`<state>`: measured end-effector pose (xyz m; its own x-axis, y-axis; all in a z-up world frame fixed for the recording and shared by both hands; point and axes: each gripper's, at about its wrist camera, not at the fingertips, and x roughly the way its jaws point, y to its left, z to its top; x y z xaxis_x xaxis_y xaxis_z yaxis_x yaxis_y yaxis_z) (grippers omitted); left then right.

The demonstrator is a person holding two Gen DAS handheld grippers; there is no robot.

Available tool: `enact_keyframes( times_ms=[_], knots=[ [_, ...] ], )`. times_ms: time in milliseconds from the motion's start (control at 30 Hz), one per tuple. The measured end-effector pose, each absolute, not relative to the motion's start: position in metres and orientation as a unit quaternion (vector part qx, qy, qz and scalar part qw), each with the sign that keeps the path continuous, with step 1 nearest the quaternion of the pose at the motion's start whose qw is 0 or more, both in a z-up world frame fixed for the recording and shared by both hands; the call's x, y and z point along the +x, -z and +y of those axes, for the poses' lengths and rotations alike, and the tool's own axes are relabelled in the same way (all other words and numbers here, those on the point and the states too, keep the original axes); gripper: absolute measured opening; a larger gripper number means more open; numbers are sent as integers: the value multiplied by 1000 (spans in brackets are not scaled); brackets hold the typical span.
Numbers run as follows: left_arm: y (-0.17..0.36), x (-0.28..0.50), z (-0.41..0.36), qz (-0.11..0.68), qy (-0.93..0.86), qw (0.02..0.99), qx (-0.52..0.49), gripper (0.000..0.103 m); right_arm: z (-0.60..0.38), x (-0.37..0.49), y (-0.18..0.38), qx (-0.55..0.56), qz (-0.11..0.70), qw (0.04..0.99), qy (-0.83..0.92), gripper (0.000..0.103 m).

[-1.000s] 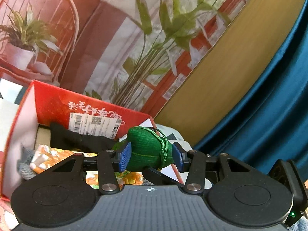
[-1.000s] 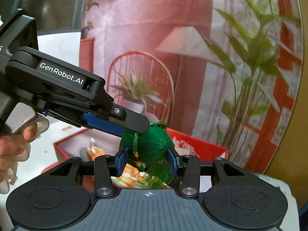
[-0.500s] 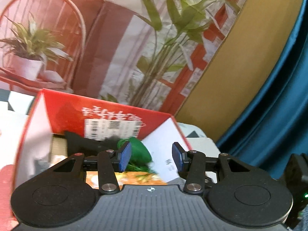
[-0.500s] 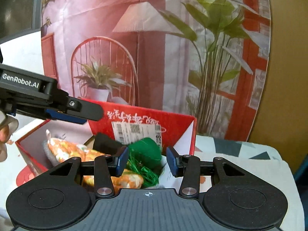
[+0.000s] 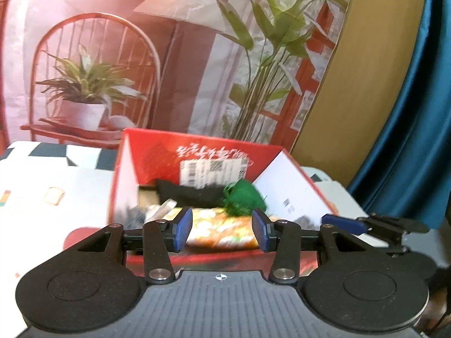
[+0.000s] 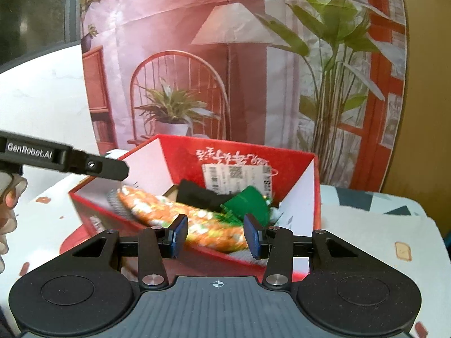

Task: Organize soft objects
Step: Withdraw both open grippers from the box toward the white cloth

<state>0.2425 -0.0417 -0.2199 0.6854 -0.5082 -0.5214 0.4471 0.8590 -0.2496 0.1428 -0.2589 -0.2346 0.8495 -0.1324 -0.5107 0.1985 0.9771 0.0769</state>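
The green pouch has left both grippers and now lies in the red box, beside the orange floral bundle. Left gripper and right gripper fingers gape, released. Blurred, it seems light and squashy; pinch its body.

The box is red outside with white inner walls and white script above a white barcode label. In it lie a green pouch, a black cloth, and an orange soft piece flecked white and green (blurred). Blue pads line the black tongs. The tabletop is white with dark teal triangles.
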Motion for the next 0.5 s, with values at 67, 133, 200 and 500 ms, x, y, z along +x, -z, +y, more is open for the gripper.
enact_keyframes(
  times_ms=[67,133,200,500],
  knots=[
    [223,234,-33,300,255,918,-48,48,-254,136,236,69,260,959,86,41],
    [226,226,-25,301,249,919,-47,48,-248,129,237,77,260,959,86,41],
    [231,217,-17,303,242,921,-47,48,-243,123,239,81,261,958,85,41],
    [252,184,9,307,212,927,-44,48,-220,108,254,89,278,954,75,41]
  ],
)
